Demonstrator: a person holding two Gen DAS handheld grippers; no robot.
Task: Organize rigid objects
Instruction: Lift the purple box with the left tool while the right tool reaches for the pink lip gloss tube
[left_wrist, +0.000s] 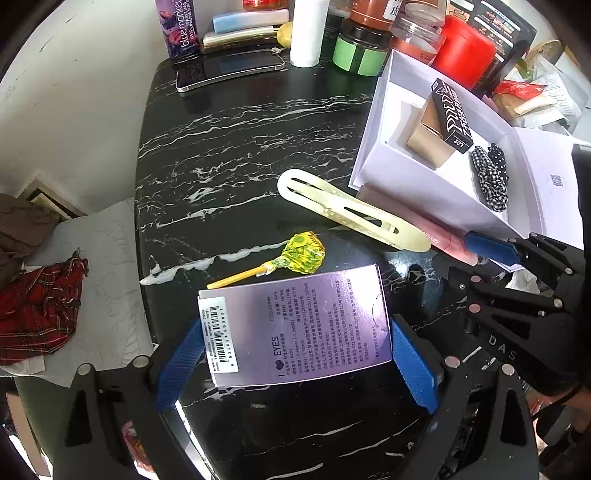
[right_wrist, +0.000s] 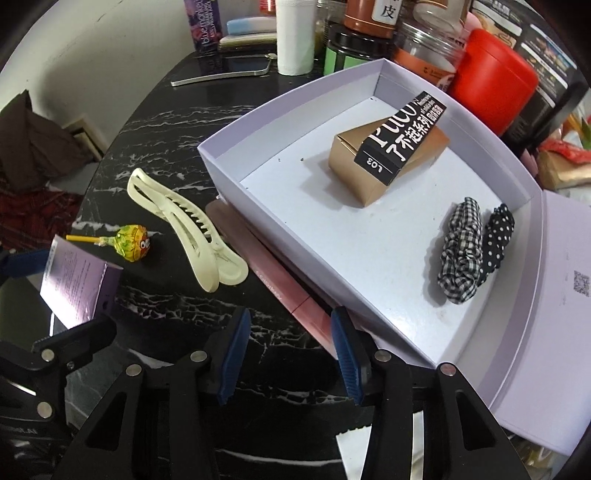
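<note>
The purple box (left_wrist: 295, 325), printed with small text and a barcode label, is gripped between the blue pads of the left tongs (left_wrist: 297, 354), which point steeply down at the black marble tabletop (left_wrist: 229, 147); the box sits at or just above the surface, and I cannot tell which. Just beyond it lies a yellow-wrapped lollipop (left_wrist: 299, 254), and farther on a cream hair clip (left_wrist: 351, 210).

To the right, the right tongs (right_wrist: 290, 354) also point steeply down, their pads apart on either side of the near end of a pink tube (right_wrist: 291, 299) that lies against the near wall of the white tray (right_wrist: 295, 240); the pads do not appear to press on it.

Inside the tray a gold carton (right_wrist: 369, 166) carries a black carton (right_wrist: 402, 136) tilted across it, with a gingham scrunchie (right_wrist: 458, 254) and a dotted scrunchie (right_wrist: 496, 240) side by side at the right. Jars, a red canister (right_wrist: 491, 79) and a phone (left_wrist: 229, 70) crowd the far edge.
</note>
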